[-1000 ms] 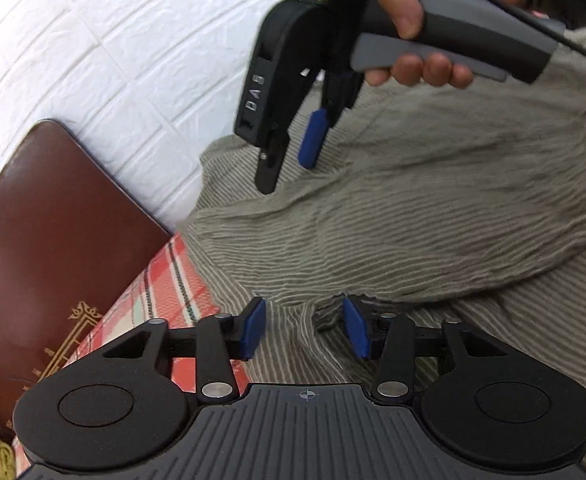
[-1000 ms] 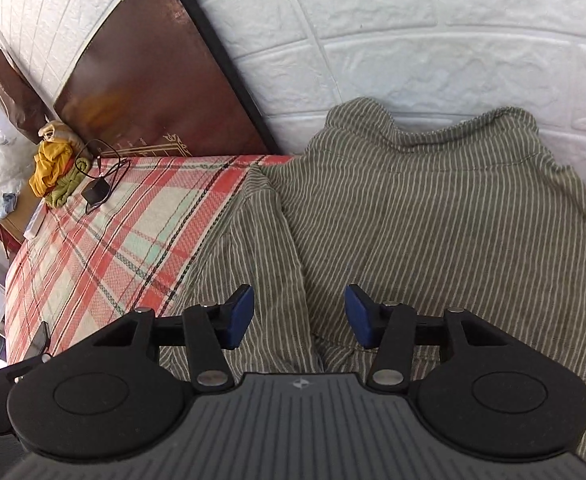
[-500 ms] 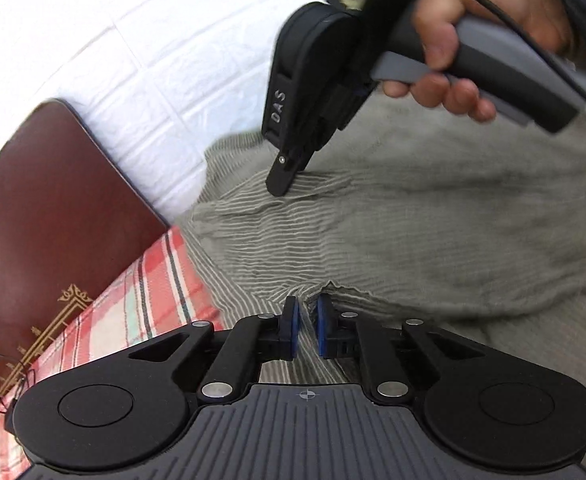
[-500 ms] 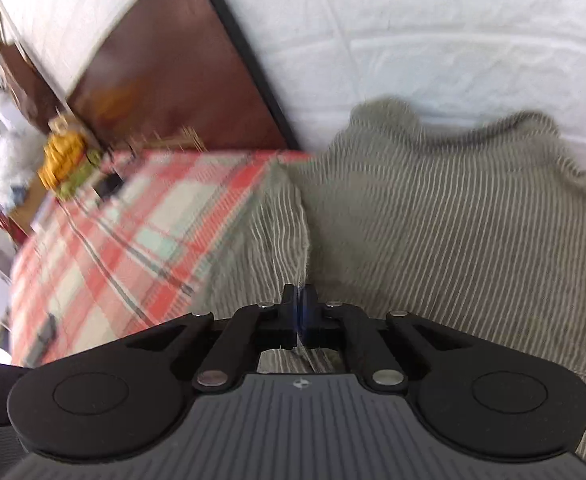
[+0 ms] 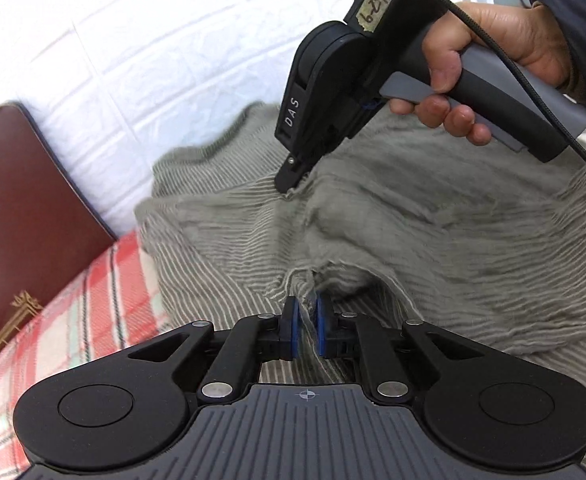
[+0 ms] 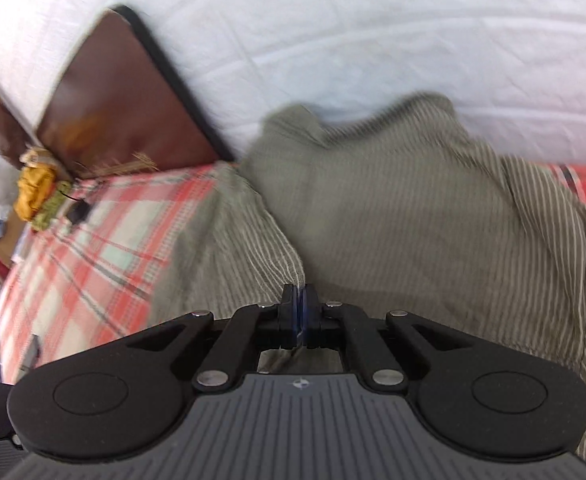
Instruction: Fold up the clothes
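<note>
A grey-green striped garment [image 5: 433, 216] lies spread over a red plaid bedcover [image 5: 93, 296] against a white wall. My left gripper [image 5: 307, 312] is shut on a pinched fold of the garment's edge, which rises off the bed. In the left wrist view the right gripper [image 5: 293, 190], held by a hand [image 5: 493, 52], pinches the cloth farther back. In the right wrist view the striped garment [image 6: 413, 216] fills the middle, and the right gripper [image 6: 300, 312] is shut on a ridge of it. That view is blurred.
A brown leather headboard [image 5: 17, 208] leans against the white brick-pattern wall [image 5: 153, 40] at the left. In the right wrist view, yellow cloth [image 6: 33, 196] and a black cable plug [image 6: 78, 213] lie at the bed's far left end.
Both grippers went from open to shut on the garment. Both now lift the pinched cloth, which has bunched into ridges and pulled away from the wall.
</note>
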